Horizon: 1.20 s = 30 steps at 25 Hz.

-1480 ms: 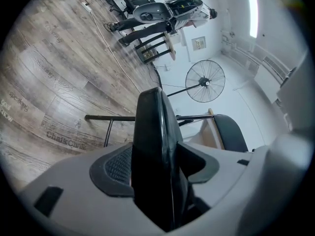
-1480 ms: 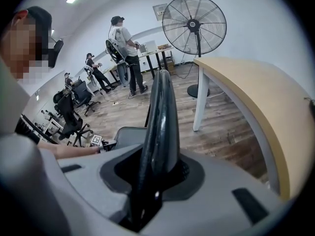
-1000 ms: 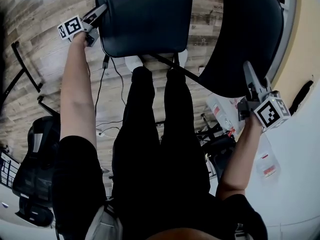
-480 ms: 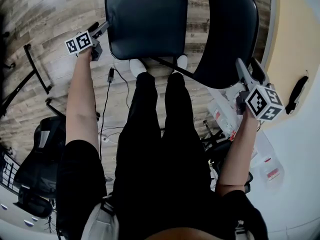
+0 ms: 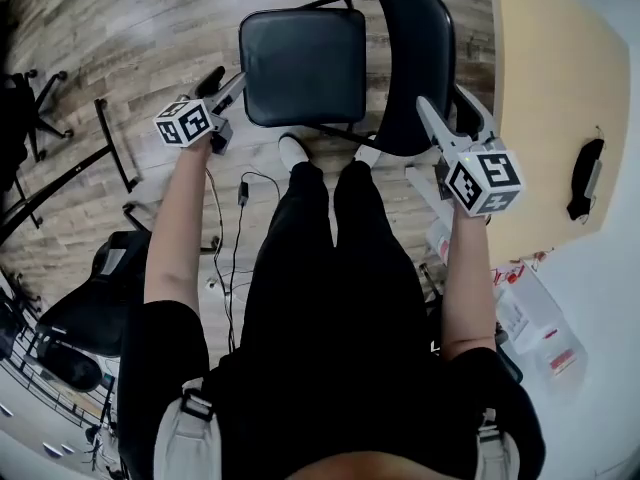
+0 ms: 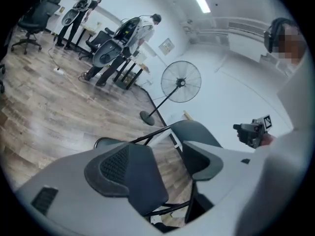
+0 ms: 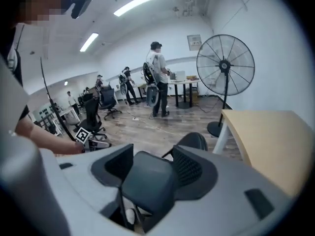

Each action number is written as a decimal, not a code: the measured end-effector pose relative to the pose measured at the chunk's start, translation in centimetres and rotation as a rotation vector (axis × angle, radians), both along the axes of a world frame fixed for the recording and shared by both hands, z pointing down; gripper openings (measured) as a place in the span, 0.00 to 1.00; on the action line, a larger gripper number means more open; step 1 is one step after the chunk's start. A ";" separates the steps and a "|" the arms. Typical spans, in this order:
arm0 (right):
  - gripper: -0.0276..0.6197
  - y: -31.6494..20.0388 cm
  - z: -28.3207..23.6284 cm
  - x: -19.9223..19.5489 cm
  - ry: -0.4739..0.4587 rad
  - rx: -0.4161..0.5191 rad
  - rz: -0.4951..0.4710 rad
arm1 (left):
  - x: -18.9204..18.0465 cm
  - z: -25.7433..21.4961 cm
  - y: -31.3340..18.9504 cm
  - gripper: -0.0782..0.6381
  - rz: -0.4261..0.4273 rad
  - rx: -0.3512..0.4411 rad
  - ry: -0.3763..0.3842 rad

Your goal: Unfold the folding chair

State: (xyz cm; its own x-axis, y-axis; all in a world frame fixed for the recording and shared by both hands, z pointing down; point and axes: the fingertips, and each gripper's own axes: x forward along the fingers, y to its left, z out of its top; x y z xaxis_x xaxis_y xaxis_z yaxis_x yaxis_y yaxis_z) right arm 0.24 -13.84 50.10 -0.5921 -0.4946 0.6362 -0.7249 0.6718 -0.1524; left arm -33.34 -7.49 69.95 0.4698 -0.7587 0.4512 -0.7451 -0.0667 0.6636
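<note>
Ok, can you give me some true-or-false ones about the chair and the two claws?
1. The folding chair stands opened out on the wooden floor. True.
2. The left claw is clamped on the seat. False: it is open and grips nothing.
3. The right claw is open with nothing in it. True.
4. The chair sits on top of the tan table. False: it stands on the floor beside the table.
5. A big round fan stands in the room. True.
</note>
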 end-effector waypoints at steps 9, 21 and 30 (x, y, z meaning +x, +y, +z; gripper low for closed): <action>0.41 3.8 -10.8 -4.2 -0.214 0.157 -0.239 | 12.4 -22.4 2.9 0.55 0.103 0.263 -0.220; 0.26 8.9 -21.1 -1.4 -0.420 0.263 -0.392 | 23.1 -39.8 6.1 0.42 0.068 0.494 -0.384; 0.20 10.9 -25.3 0.3 -0.470 0.340 -0.447 | 26.3 -44.3 7.2 0.36 0.058 0.569 -0.477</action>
State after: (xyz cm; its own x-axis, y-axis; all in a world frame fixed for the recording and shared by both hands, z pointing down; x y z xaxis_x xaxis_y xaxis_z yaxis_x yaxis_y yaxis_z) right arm 0.52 -2.92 24.77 -0.9564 -0.2666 0.1194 -0.2797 0.9537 -0.1103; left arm -7.02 -0.32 25.68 0.3673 -0.9161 0.1606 -0.9285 -0.3513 0.1201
